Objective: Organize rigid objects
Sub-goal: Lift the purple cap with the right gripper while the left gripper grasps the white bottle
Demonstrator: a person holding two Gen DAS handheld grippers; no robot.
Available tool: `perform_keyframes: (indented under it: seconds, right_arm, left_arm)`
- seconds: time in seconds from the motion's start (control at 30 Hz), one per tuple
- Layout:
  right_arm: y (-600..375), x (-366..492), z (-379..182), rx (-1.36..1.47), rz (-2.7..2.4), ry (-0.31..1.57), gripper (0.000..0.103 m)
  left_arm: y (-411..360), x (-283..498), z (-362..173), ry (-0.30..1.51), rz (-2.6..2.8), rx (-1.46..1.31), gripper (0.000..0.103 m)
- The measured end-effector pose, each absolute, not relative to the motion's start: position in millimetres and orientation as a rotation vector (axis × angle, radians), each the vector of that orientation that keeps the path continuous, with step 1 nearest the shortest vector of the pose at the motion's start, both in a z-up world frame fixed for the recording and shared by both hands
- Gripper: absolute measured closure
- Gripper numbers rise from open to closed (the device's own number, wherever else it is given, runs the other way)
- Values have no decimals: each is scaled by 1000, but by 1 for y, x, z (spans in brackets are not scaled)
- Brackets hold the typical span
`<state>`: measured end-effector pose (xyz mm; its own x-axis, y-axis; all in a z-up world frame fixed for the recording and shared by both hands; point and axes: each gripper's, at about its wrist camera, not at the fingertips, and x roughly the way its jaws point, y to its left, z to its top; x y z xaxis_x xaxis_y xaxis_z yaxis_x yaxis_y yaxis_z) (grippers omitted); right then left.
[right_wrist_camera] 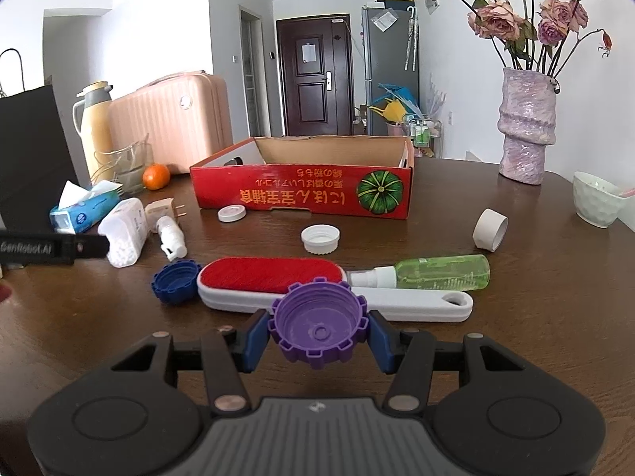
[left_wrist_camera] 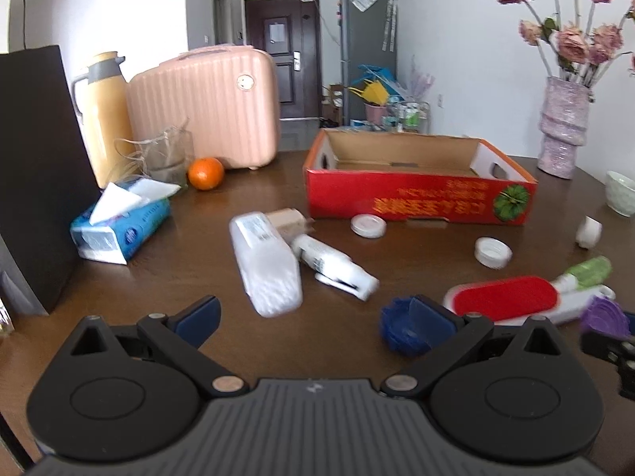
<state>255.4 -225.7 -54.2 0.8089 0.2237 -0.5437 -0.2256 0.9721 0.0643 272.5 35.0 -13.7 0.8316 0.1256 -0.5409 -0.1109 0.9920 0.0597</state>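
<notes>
My right gripper [right_wrist_camera: 319,335] is shut on a purple toothed cap [right_wrist_camera: 317,323], held just above the table with its hollow side up. Beyond it lie a red and white lint brush [right_wrist_camera: 274,275], a green spray bottle [right_wrist_camera: 440,271] and a blue cap [right_wrist_camera: 176,281]. My left gripper [left_wrist_camera: 317,317] is open with nothing between its fingers. The blue cap [left_wrist_camera: 401,333] shows beside its right finger. Ahead of it lie a white container [left_wrist_camera: 266,261], a small white spray bottle [left_wrist_camera: 333,267] and a plug [left_wrist_camera: 287,220]. The red cardboard box [right_wrist_camera: 301,194] stands open behind.
Two white lids [right_wrist_camera: 231,213] [right_wrist_camera: 320,238] and a tape roll [right_wrist_camera: 490,230] lie near the box. A tissue pack [left_wrist_camera: 119,230], orange [left_wrist_camera: 205,173], glass jug, thermos, pink case [left_wrist_camera: 206,107] and black bag stand left. A vase [right_wrist_camera: 524,127] and bowl [right_wrist_camera: 595,202] stand right.
</notes>
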Motion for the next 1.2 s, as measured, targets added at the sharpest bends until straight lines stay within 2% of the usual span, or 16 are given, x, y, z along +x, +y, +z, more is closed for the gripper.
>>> perform_keyframes:
  seconds: [0.77,0.87,0.97,1.03,1.07,1.2]
  right_arm:
    - [-229,277,-61,0,165,587,51]
    - [-228,280,-60,2,159,580,51]
    - [-228,282,-60,1,153,574,51]
    - [-227,283,-60,-1,149,573,51]
    - [-227,283,-60,-2,148,571,51]
    - [-228,282,-60,3,144,562,51]
  left_arm:
    - [77,373,-38,643,362,10,0]
    - [80,377,-42,659,356,8,7]
    - [83,381,-47,678,352,2,22]
    - [87,383,-51,709,316,-20,51]
    - [88,384,-53,722,302,-29,56]
    - [92,375,-52,707,291,-40,58]
